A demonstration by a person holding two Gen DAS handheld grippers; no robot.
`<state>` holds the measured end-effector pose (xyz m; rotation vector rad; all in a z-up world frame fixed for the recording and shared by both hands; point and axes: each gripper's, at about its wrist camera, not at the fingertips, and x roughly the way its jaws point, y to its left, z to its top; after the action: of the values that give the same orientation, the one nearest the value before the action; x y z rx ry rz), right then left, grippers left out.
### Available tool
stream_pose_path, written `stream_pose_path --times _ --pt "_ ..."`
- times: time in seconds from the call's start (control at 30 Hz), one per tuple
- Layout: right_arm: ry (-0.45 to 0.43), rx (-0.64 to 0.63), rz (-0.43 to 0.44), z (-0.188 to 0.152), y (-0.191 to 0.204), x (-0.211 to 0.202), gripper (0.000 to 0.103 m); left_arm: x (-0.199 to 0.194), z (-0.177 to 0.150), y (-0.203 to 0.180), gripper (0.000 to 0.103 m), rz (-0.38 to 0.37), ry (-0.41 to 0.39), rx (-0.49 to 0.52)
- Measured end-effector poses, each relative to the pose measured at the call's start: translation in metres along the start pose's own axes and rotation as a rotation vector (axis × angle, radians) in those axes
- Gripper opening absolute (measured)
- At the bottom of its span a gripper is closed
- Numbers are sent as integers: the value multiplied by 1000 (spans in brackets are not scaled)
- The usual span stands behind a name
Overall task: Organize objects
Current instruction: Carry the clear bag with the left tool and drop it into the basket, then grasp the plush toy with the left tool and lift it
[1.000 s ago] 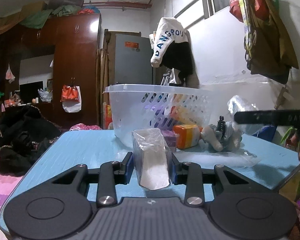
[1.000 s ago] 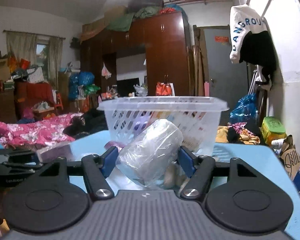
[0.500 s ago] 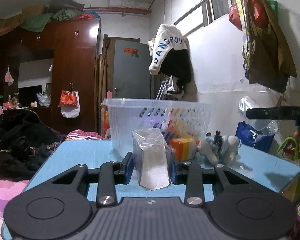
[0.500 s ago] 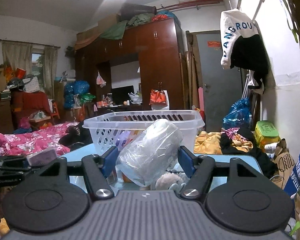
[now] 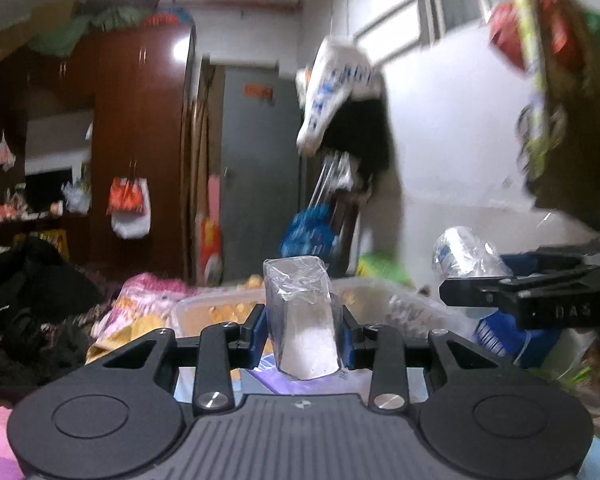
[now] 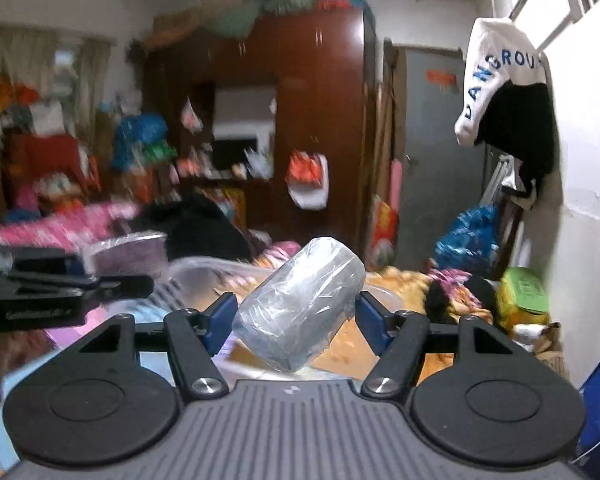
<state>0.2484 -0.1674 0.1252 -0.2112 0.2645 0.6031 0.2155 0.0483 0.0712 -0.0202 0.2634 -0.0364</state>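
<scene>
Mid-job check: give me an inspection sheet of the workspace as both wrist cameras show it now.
Surface: blue tabletop, only slivers visible behind the grippers.
Job's things: white plastic basket below and ahead; plastic-wrapped packet; plastic-wrapped roll.
Clutter: purple item in the basket, blurred.
Grippers: left gripper shut on the packet, held upright; right gripper shut on the roll, held tilted.
Cables: nothing seen.
Surroundings: brown wardrobe, grey door, white-and-black garment hanging on the wall, piles of clothes and bags.
</scene>
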Motion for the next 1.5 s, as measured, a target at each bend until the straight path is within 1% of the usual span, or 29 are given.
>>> stream_pose_path --times 0.03,0.1,0.2,0.23,0.3,0.33,0.4,0.47,0.5,0.53,0.57,0.6,0.63,0.67,0.73,0.83,0.87,0.93,0.97,1.0,1.07,1.13,1.2,1.23,1.27,1.33,1.4,1.47,1.5 --pt "18 3 -10 2 -3 9 68 12 5 3 39 9 31 -8" --pt "43 -1 8 1 -8 22 68 33 12 8 39 25 90 -12" --pt "91 -41 -23 -3 -12 46 68 57 11 16 39 96 180 -7" --pt "113 -49 -28 -5 -12 53 68 65 10 19 39 104 209 -13" --pt "138 -47 -23 -9 -14 65 68 73 7 25 39 108 227 -21" --pt "133 -38 -14 -9 -15 67 68 74 4 28 39 112 229 -23" --pt "142 -32 -11 -13 -16 70 68 73 -1 33 40 95 217 -38" --pt "154 -41 -16 -16 -14 71 70 71 -6 36 40 101 205 -43" --pt "149 -41 -24 -14 -13 70 72 68 -7 37 46 119 178 -42" --pt "135 -43 -31 -14 -13 65 83 63 -8 38 66 139 146 -30" --pt "108 -36 -34 -11 -14 60 96 60 -6 38 76 140 117 -24" --pt "71 -15 -33 -6 -18 53 100 54 -6 39 87 135 86 -29" --pt "42 5 -20 -6 -20 44 103 49 -7 40 88 128 62 -33" --pt "21 28 -2 -9 -22 30 103 45 -7 39 88 116 51 -33" --pt "3 80 -5 -18 -26 7 103 33 -11 38 88 96 37 -30" --pt "-12 135 10 -51 -33 -35 103 5 -28 35 88 97 -1 -41" --pt "-21 148 25 -67 -35 -50 103 -7 -38 33 88 71 -4 -57" --pt "-28 186 31 -98 -39 -75 103 -26 -62 26 88 -12 15 -96" --pt "-12 220 28 -111 -40 -83 103 -31 -70 20 88 -51 29 -106" --pt "27 256 22 -123 -41 -88 103 -37 -81 13 88 -85 40 -115" --pt "63 313 22 -140 -40 -92 103 -38 -97 -3 88 -151 72 -112" --pt "95 300 43 -150 -34 -87 103 -33 -105 -18 88 -202 99 -105" --pt "101 280 31 -150 -30 -79 103 -26 -112 -28 88 -221 134 -87" --pt "115 267 30 -148 -29 -75 101 -21 -114 -31 88 -216 148 -93" --pt "134 255 35 -146 -27 -70 94 -14 -115 -34 88 -211 164 -109" --pt "150 237 40 -142 -25 -64 86 -2 -115 -37 86 -224 190 -141" --pt "156 207 37 -140 -19 -64 81 10 -116 -40 84 -239 213 -157" --pt "156 186 32 -141 -17 -64 70 16 -118 -42 79 -238 223 -165" --pt "155 182 35 -141 -16 -64 68 17 -118 -42 73 -239 229 -166"
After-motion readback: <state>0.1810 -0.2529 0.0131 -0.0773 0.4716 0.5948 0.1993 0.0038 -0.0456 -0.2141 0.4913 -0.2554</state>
